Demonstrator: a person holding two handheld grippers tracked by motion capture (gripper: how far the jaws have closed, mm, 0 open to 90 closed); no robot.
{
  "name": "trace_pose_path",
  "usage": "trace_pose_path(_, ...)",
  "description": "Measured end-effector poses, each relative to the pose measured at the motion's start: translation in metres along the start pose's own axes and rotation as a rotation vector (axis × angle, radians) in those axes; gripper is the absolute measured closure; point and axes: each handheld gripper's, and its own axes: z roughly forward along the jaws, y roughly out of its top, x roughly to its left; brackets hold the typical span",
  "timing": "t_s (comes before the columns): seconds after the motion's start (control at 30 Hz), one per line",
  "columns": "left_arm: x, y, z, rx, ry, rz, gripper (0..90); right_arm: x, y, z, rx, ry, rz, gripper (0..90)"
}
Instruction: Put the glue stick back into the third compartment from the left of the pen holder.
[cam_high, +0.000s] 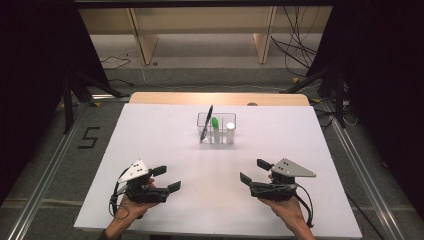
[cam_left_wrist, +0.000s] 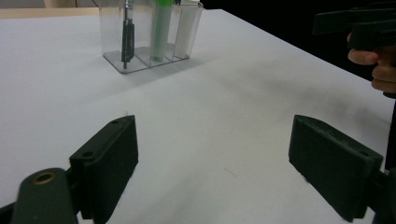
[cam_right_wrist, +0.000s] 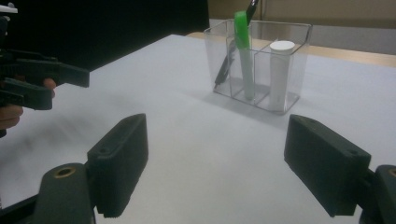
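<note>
While both units sit low over the white tabletop (cam_high: 165, 135), count is: two hand-held grippers, one clear organizer, three items in it. Left hand-held gripper (cam_high: 166, 178) has its jaws spread wide, nothing between them; same for the right hand-held gripper (cam_high: 253, 171), jaws wide apart and empty. Each is held in a hand at the near edge, well apart from the other, jaws angled inward toward the tabletop's middle. Clear organizer (cam_high: 216, 127) stands ahead of both, roughly midway between them and well beyond the jaw tips, touching neither. From the left hand-held gripper view it lies ahead and slightly left of the jaw gap (cam_left_wrist: 152, 35); from the right hand-held gripper view it lies ahead and slightly right (cam_right_wrist: 261, 63). Organizer is a transparent rectangular box split into three compartments side by side, one item per compartment. Black pen (cam_high: 206, 123) occupies the one nearest the left hand-held gripper's side, tilted, top leaning out past the rim. Green-capped marker (cam_high: 215, 125) stands in the middle compartment, near upright, cap above the rim. White cylindrical tube (cam_high: 230, 132) stands upright in the compartment nearest the right hand-held gripper's side, flat top about level with the rim.
</note>
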Motion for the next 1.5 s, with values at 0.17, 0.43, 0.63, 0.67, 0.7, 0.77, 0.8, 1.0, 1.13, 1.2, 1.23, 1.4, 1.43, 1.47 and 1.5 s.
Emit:
trace_pose_path(0.17, -0.002, 0.000, 0.001, 0.003, -0.011, 0.009, 15.6, -0.001, -0.008, -0.008, 0.005, -0.004, 0.005, 22.4)
trace_pose_path(0.43, -0.005, -0.002, 0.003, 0.021, -0.035, 0.022, 15.6, -0.003, -0.020, -0.019, 0.011, -0.028, -0.003, 21.9)
trace_pose_path(0.63, -0.010, 0.001, -0.002, -0.003, -0.080, -0.018, 15.6, -0.003, -0.028, -0.026, 0.018, -0.039, -0.002, 20.4)
trace_pose_path(0.67, -0.011, 0.001, -0.002, 0.004, -0.081, -0.009, 15.6, -0.003, -0.029, -0.027, 0.019, -0.041, -0.001, 20.2)
trace_pose_path(0.7, -0.011, 0.001, -0.001, 0.010, -0.079, -0.002, 15.6, -0.003, -0.030, -0.027, 0.020, -0.041, 0.001, 20.0)
trace_pose_path(0.77, -0.012, 0.000, 0.000, 0.020, -0.071, 0.010, 15.6, -0.003, -0.031, -0.028, 0.023, -0.042, 0.004, 19.7)
trace_pose_path(0.8, -0.012, 0.000, 0.000, 0.024, -0.068, 0.017, 15.6, -0.003, -0.032, -0.028, 0.023, -0.043, 0.005, 19.6)
trace_pose_path(1.0, -0.012, -0.001, 0.000, 0.022, -0.060, 0.022, 15.6, -0.001, -0.033, -0.030, 0.030, -0.045, -0.001, 19.3)
trace_pose_path(1.13, -0.012, -0.001, 0.001, 0.026, -0.056, 0.026, 15.6, -0.001, -0.034, -0.031, 0.031, -0.045, 0.001, 19.3)
trace_pose_path(1.2, -0.011, -0.001, 0.001, 0.027, -0.055, 0.027, 15.6, 0.000, -0.035, -0.031, 0.031, -0.045, 0.000, 19.3)
trace_pose_path(1.23, -0.011, -0.001, 0.001, 0.028, -0.054, 0.028, 15.6, -0.001, -0.035, -0.031, 0.030, -0.044, 0.000, 19.3)
trace_pose_path(1.4, -0.011, -0.001, 0.001, 0.022, -0.050, 0.028, 15.6, -0.001, -0.035, -0.030, 0.030, -0.047, 0.000, 19.2)
trace_pose_path(1.43, -0.010, -0.001, 0.001, 0.022, -0.049, 0.028, 15.6, -0.002, -0.035, -0.030, 0.030, -0.048, -0.001, 19.2)
trace_pose_path(1.47, -0.010, -0.001, 0.001, 0.023, -0.048, 0.028, 15.6, -0.002, -0.035, -0.031, 0.032, -0.051, -0.002, 19.2)
trace_pose_path(1.5, -0.010, -0.001, 0.001, 0.024, -0.047, 0.028, 15.6, -0.002, -0.035, -0.031, 0.032, -0.050, -0.001, 19.2)
